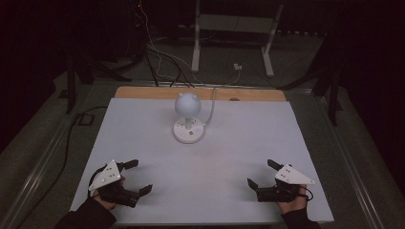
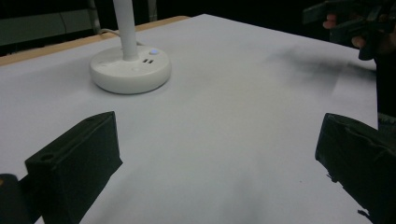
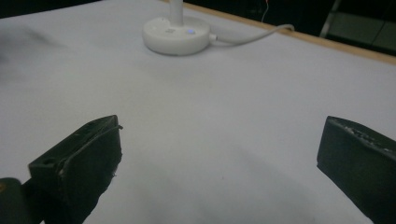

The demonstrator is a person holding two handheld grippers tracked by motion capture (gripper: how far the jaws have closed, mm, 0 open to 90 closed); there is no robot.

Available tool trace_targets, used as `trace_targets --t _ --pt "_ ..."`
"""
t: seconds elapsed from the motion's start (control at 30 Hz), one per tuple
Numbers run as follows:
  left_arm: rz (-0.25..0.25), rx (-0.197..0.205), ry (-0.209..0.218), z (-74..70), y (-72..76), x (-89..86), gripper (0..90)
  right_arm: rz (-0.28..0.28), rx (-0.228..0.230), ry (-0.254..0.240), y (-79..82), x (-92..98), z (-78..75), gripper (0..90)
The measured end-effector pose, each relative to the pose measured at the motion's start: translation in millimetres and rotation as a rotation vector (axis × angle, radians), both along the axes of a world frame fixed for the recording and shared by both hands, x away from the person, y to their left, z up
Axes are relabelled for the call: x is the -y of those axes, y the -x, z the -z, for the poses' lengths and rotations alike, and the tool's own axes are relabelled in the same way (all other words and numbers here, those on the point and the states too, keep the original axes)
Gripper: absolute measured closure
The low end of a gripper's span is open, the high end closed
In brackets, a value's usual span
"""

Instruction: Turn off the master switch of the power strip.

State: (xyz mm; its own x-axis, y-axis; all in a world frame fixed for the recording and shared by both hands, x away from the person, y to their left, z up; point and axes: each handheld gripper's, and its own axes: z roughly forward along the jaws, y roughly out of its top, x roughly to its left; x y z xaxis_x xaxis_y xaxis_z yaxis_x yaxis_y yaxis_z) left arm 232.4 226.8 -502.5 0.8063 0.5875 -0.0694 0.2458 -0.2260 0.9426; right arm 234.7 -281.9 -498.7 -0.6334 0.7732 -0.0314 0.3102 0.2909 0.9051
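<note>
A small white desk lamp (image 1: 187, 117) with a round head and a round base stands at the middle back of the white table top (image 1: 239, 157); its base (image 2: 130, 70) (image 3: 175, 35) carries a small lit button and sockets. My left gripper (image 1: 140, 177) rests near the table's front left corner, jaws wide apart and empty (image 2: 219, 154). My right gripper (image 1: 261, 173) rests near the front right corner, also wide open with nothing between its jaws (image 3: 219, 154). Both point inward toward the table's middle.
The lamp's white cable (image 1: 211, 105) (image 3: 252, 35) runs off the back edge, where a wooden strip (image 1: 143, 92) shows. Beyond the table are floor cables (image 1: 162, 62) and a white metal stand (image 1: 234, 28) in a dark room.
</note>
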Motion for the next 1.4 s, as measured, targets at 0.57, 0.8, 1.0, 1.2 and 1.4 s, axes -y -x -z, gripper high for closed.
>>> trace_targets --t 0.57,0.8,1.0,1.2,1.4 --pt "-0.001 0.002 0.009 -1.3 0.7 -0.1 0.5 0.052 0.022 -0.015 1.6 -0.9 2.1 0.0" --pt "-0.003 0.002 0.007 -1.5 1.0 0.5 0.5 0.095 0.006 -0.001 -0.4 -1.5 1.0 0.0" --pt "-0.009 0.004 0.009 -1.7 1.1 0.3 0.5 0.083 0.010 0.019 -1.0 -7.9 -8.0 0.0" --pt "-0.007 0.002 0.009 -1.4 0.9 0.9 0.5 0.056 0.005 0.008 -7.0 -14.5 -16.6 0.0" --pt "-0.009 0.000 0.022 -1.8 0.7 0.4 0.5 0.032 0.031 -0.006 -18.2 -24.3 -31.2 0.0"
